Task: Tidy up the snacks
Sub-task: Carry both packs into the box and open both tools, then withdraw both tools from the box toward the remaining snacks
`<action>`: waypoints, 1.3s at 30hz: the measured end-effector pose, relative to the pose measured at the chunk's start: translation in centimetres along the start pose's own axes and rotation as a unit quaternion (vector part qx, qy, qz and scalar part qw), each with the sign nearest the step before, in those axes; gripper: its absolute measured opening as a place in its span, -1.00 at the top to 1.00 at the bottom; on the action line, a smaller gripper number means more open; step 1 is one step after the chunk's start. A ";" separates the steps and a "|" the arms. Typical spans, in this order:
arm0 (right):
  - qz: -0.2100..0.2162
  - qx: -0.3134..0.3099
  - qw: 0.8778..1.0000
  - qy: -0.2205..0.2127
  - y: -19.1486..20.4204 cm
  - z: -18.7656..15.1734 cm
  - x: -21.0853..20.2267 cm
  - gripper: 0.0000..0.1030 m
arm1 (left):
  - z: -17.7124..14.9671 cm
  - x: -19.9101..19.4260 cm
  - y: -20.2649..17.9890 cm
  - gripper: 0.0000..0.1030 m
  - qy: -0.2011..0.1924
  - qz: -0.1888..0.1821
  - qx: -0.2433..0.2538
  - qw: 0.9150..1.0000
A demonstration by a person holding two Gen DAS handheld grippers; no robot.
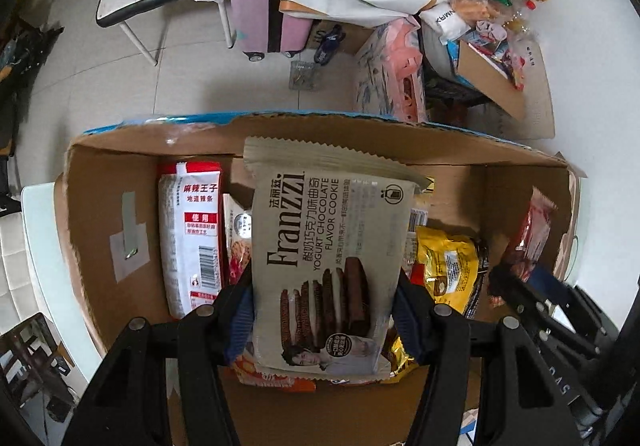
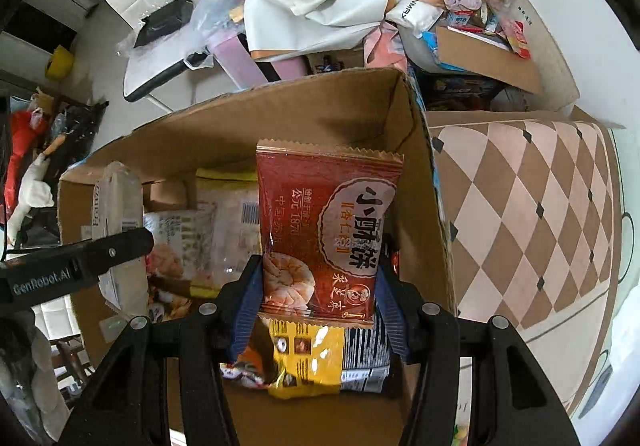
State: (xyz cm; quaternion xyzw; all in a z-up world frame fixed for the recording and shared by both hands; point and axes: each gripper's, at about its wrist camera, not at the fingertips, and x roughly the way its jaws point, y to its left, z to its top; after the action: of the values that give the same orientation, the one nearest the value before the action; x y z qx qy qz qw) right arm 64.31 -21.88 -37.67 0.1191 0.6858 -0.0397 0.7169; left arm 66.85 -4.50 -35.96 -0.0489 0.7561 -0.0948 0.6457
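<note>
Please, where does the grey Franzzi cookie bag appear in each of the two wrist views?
Left wrist: the Franzzi bag fills the centre, pinched between the left gripper fingers above the box.
Right wrist: it shows edge-on at the left as a pale bag, behind the black arm of the other gripper.
Shared landmark: the yellow packet on the box floor.

snack packets [image 1: 192, 238] in cardboard box [image 1: 100, 205], second snack-filled box [image 1: 496, 81] behind it
</note>
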 end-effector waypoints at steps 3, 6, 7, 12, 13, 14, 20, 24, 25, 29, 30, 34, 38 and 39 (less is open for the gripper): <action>0.001 -0.010 1.000 0.005 0.4 1.0 0.6 -0.12 | 0.4 0.5 -0.1 -0.14 0.007 0.000 -0.002 1.000; -0.022 -0.019 0.999 0.024 1.1 1.2 1.3 -0.46 | 0.5 0.6 -0.2 -0.25 0.008 -0.003 -0.001 1.000; -0.026 -0.025 0.999 0.023 1.4 1.2 1.2 -0.72 | 0.5 0.4 -0.3 -0.34 0.003 0.000 0.003 1.000; -0.035 -0.038 0.998 0.019 2.2 1.1 0.7 -0.76 | 0.3 -0.4 -0.4 -0.58 -0.013 0.009 0.009 1.000; -0.035 -0.037 0.999 0.018 2.2 1.0 0.6 -0.76 | 0.1 -0.7 -0.5 -0.58 -0.017 0.011 0.010 1.000; -0.035 -0.038 0.999 0.017 2.3 0.9 0.4 -0.76 | 0.0 -0.8 -0.4 -0.59 -0.019 0.011 0.011 1.000; -0.033 -0.043 0.998 0.016 2.4 -0.6 -0.4 -0.82 | -1.5 -2.2 -0.4 -0.61 -0.046 0.026 0.015 0.998; -0.036 -0.048 0.998 0.003 2.4 -2.3 -1.3 -0.83 | -3.8 -3.3 -0.4 -0.61 -0.084 0.032 0.016 0.996; -0.038 -0.050 0.998 -0.002 2.3 -3.0 -1.6 -0.84 | -4.7 -3.7 -0.3 -0.61 -0.099 0.037 0.018 0.994; -0.045 -0.053 0.997 -0.028 2.1 -5.4 -2.9 -0.89 | -8.1 -5.2 -0.2 -0.61 -0.142 0.049 0.024 0.988; -0.046 -0.053 0.997 -0.035 2.1 -6.1 -3.3 -0.89 | -8.7 -5.5 0.0 -0.61 -0.149 0.047 0.024 0.988; -0.047 -0.055 0.995 -0.065 2.1 -9.0 -5.1 -0.89 | -12.2 -7.3 0.4 -0.61 -0.185 0.040 0.021 0.982; -0.038 -0.049 0.994 -0.087 2.0 -12.1 -6.9 -0.89 | -16.3 -9.2 0.1 -0.61 -0.226 0.052 0.022 0.972; -0.041 -0.049 0.993 -0.097 2.0 -13.1 -7.6 -0.89 | -17.0 -9.5 0.1 -0.61 -0.231 0.053 0.024 0.971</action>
State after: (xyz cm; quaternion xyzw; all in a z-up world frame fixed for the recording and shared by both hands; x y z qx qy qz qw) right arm 51.58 -17.84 -30.35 0.0508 0.6181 -0.0467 0.7830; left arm 51.64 -1.16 -24.26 -0.0138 0.5852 -0.0642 0.8083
